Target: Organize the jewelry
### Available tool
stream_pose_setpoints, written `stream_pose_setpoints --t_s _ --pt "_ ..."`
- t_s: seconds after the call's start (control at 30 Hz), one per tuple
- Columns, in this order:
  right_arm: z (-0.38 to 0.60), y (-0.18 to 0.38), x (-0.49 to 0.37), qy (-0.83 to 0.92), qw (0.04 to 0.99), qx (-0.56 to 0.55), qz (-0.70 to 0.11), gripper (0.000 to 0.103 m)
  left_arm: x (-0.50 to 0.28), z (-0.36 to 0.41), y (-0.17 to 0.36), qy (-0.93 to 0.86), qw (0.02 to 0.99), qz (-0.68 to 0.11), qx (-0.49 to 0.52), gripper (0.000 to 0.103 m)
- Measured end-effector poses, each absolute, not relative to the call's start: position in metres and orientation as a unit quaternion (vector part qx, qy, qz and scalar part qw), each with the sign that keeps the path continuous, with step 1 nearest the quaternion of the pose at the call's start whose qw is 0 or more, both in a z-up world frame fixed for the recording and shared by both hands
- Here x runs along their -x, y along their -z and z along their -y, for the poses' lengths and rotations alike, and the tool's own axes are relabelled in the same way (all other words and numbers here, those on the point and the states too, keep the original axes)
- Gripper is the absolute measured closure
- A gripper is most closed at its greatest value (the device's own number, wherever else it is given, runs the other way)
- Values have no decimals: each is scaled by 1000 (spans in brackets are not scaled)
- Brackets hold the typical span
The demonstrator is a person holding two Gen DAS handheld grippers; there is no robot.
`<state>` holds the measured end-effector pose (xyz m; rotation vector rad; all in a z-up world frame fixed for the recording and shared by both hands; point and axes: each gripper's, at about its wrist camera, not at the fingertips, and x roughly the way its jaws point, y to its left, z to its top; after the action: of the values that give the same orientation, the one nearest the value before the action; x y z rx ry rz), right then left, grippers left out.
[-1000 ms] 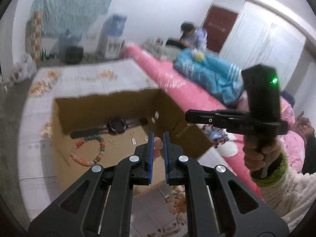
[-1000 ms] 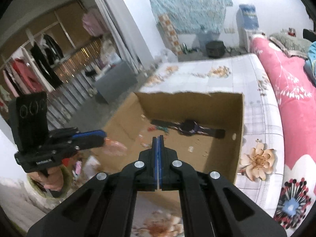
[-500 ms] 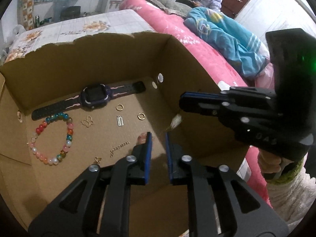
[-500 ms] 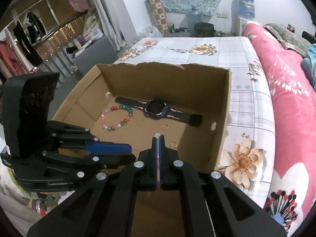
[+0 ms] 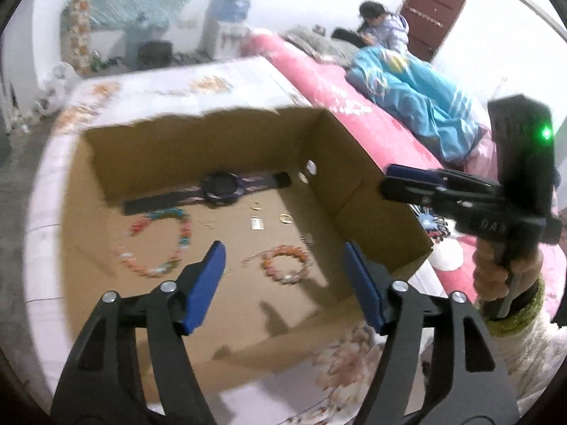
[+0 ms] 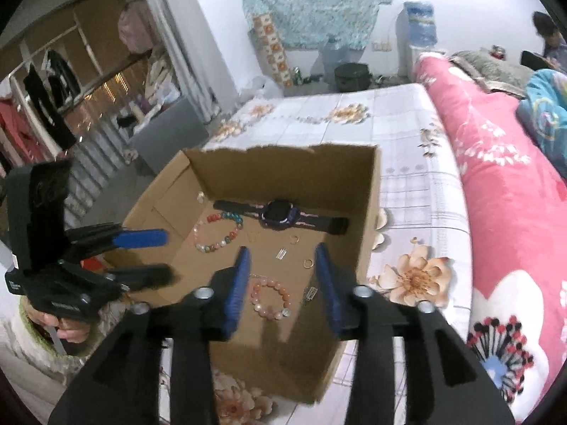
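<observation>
Both grippers over cardboard box [image 6: 368,212], holding nothing. Left gripper [image 5: 283,276] fingers wide apart; right gripper [image 6: 281,279] fingers apart too. Pink bead bracelet [image 6: 271,299] lies on box floor, near side, w/ multicolour bracelet [image 6: 218,232] and watch [image 6: 280,214] farther in. Looks like drop step done; next prob. fetch another piece.

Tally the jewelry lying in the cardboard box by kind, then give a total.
Watch: 1
Bead bracelets: 2, multicoloured and pink
Gold rings: 2
Small rectangular charms: 2
Total: 7. Thinner chains and tiny pieces are too blurred to count.
</observation>
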<state>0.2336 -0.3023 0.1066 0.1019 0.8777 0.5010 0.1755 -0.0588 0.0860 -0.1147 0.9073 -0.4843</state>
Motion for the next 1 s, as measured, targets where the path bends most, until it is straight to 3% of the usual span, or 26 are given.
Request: stream_pose_setpoints --t_s 0.13,0.27,0.4,0.57,0.77,1.0 --pt "328 -109 -220 -214 882 -89 -409 44 -145 18 -111 186 903 -382 56 17" --pt "345 -85 -225 -196 859 -143 -451 41 -131 -38 -111 100 922 -366 84 8" --pt "342 -50 -238 -195 814 -178 -517 41 -156 -77 -70 39 886 -437 148 8" --pt "329 -36 -236 -205 785 -194 -551 39 -173 -81 -28 105 821 -497 262 8" --pt "324 -37 -220 -213 777 -193 -560 38 -159 -39 -31 125 831 -502 203 8" --pt "330 -46 -185 -191 794 -172 -550 38 -128 -32 -33 142 821 -509 217 8"
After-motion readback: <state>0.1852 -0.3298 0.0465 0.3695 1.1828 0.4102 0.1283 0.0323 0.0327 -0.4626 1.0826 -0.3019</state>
